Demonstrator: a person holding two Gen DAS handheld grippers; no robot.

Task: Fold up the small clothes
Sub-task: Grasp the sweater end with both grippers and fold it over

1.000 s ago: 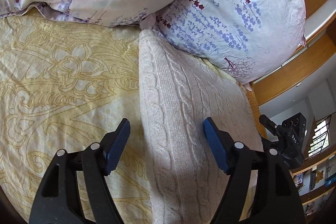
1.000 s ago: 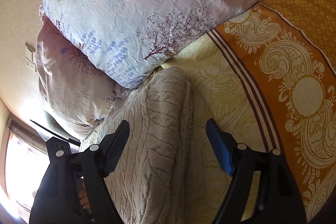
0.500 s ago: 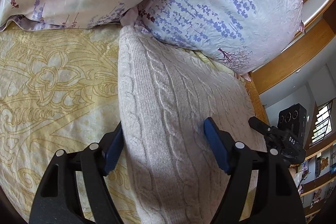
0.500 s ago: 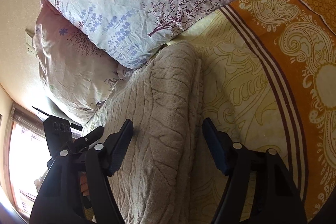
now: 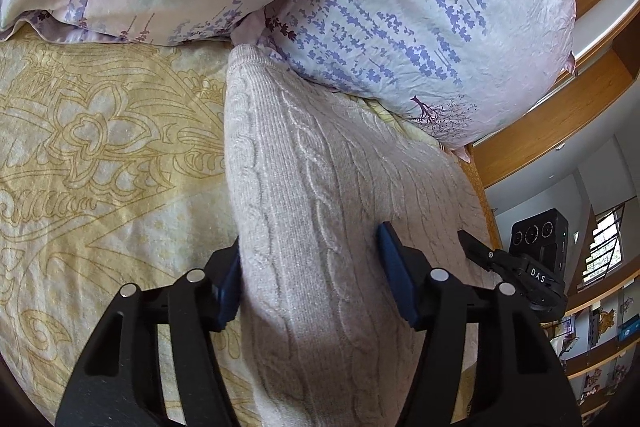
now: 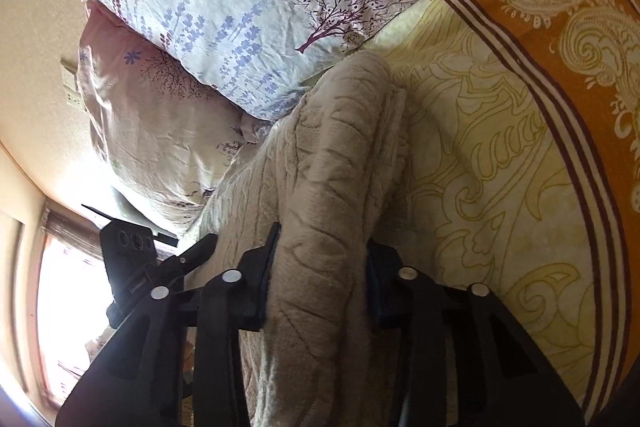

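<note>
A cream cable-knit sweater lies on the bed, on a yellow patterned bedspread, with its far end touching the pillows at the head of the bed. It is folded into a long, thick band that runs from the pillows toward both cameras.

The left gripper sits over one long edge of the sweater. Its jaws have just been closing, and the knit is between them. The left blue pad touches the side of the fold, and the other pad rests on the top of the knit, but I cannot tell if they already press it firmly.

The right gripper has also just been closing its jaws, and it now pinches the raised fold of the sweater; the cloth bulges up between the two black fingers, which press it from both sides. In the right wrist view the left gripper shows at the left side, near the same sweater.

Two floral pillows lie at the head of the bed, one partly over the other. An orange border of the bedspread runs along the right side of the bed.
</note>
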